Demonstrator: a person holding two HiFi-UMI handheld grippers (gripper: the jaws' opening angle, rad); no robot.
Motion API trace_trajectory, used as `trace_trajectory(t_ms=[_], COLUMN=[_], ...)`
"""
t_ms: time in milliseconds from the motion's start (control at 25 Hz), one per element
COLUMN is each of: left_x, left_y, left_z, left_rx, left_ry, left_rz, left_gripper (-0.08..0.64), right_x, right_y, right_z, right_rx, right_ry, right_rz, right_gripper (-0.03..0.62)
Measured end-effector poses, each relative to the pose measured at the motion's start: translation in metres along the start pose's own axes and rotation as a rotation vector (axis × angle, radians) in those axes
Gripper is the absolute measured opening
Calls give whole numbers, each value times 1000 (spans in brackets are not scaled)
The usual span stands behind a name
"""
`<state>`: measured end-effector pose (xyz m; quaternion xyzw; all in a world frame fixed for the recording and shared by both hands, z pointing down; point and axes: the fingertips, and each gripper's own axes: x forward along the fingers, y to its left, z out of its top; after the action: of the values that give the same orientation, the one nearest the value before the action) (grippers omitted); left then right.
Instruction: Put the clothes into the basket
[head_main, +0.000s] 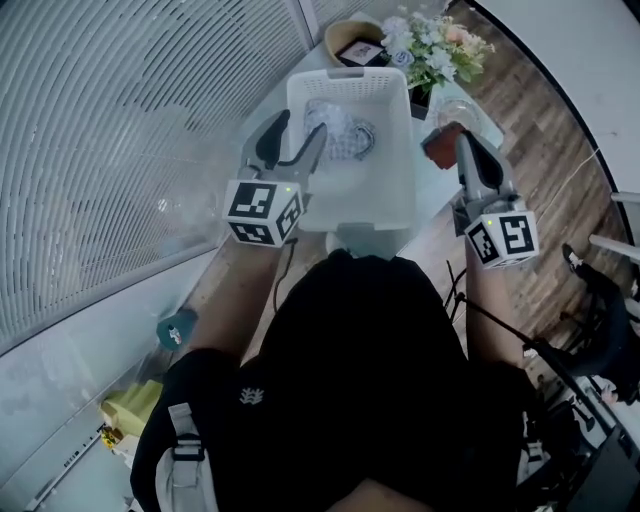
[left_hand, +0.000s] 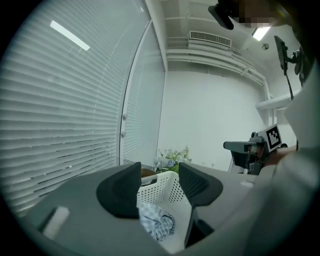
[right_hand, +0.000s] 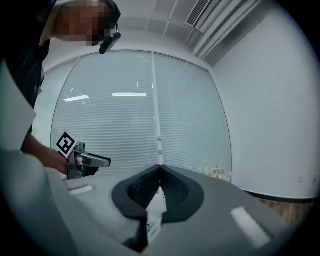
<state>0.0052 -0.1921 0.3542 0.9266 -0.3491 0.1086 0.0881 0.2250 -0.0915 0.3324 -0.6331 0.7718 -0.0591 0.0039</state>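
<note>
lying crumpled in the white basket is a checked cloth — left gripper spread, right gripper pressed together.

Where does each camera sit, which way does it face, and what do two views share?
Head view: on the head, steeply down at the basket holding a cloth; torso, left gripper, right gripper show.
Left gripper view: on that gripper, along open jaws over the basket; right gripper at right.
Right gripper view: on that gripper, along shut jaws toward blinds; left gripper at left.
Shared: basket and cloth, head and left gripper views.
</note>
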Motion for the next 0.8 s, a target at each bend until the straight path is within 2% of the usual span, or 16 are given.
trace_trajectory(t_ms=[80, 240, 360, 520, 680, 800], left_x=[-11, -29, -40, -56, -74, -85], left_y=[4, 10, 17, 31, 36, 41], left_z=[13, 40, 47, 49, 56, 53], left_rx=[3, 45, 84, 77, 107, 99], left_ry=[-31, -117, -167, -193, -238, -239], left_rz=[3, 30, 75, 128, 174, 194], left_gripper=[187, 113, 54, 18, 6, 6], right_x=[-3, -12, -20, -26, -33, -34], right_y=[3, 4, 11, 20, 23, 26], right_z=[10, 28, 33, 36, 44, 43], right_rx=[-5, -11, -17, -21, -1, 10], right_ry=[-13, -43, -58, -68, -124, -136], right_rz=[11, 1, 21, 37, 37, 39], right_gripper=[2, 2, 2, 2, 2, 2])
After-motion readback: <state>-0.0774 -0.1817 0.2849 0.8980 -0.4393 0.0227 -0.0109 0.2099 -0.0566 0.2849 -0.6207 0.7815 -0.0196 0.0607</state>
